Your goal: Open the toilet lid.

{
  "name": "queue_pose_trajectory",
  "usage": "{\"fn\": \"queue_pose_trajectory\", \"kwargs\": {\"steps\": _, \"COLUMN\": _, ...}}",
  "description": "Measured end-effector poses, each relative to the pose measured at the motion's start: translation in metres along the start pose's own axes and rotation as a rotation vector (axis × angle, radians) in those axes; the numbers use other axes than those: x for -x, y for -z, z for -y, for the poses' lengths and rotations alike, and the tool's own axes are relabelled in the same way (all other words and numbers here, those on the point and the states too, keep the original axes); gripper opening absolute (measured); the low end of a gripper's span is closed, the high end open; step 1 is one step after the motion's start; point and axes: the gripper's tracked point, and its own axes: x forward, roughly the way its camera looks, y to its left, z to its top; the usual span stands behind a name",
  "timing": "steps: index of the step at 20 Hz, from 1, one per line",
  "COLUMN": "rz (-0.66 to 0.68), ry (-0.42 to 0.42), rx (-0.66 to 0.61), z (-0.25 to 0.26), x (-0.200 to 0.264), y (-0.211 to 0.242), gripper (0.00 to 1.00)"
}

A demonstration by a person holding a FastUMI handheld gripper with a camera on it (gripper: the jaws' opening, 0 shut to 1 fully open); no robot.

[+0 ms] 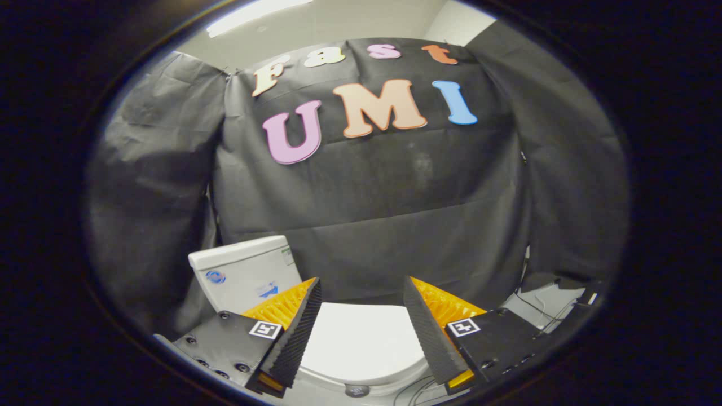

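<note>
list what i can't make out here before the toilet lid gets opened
- Toilet lid: in the gripper view its side edges sit behind the fingers, so whether a gap lies under its rim cannot be told.
- Tank: its lower part is covered by one finger; its stickers are too small to make out.
- Gripper: open above the lid, touching nothing; its body is cut off.
- Cables by the wall: too thin to trace.

Mock bathroom booth, toilet (361, 344), draped cloth (395, 214)
</note>
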Motion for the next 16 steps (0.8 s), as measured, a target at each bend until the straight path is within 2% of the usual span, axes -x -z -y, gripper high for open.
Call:
{"fn": "queue_pose_trajectory", "kwargs": {"steps": 4, "rz": 0.037, "ry": 0.156, "rx": -0.133, "z": 0.010, "x": 0.008, "y": 0.017, "gripper": 0.90}}
{"fn": "queue_pose_trajectory", "kwargs": {"steps": 8, "rz": 0.011, "ry": 0.288, "rx": -0.320, "z": 0.015, "x": 0.019, "y": 0.062, "gripper": 0.90}}
{"fn": "queue_pose_trajectory", "kwargs": {"steps": 10, "rz": 0.011, "ry": 0.339, "rx": -0.433, "z": 0.016, "x": 0.023, "y": 0.085, "gripper": 0.85}}
{"fn": "queue_pose_trajectory", "kwargs": {"steps": 16, "rz": 0.007, "ry": 0.450, "rx": -0.685, "z": 0.010, "x": 0.047, "y": 0.158, "gripper": 0.85}}
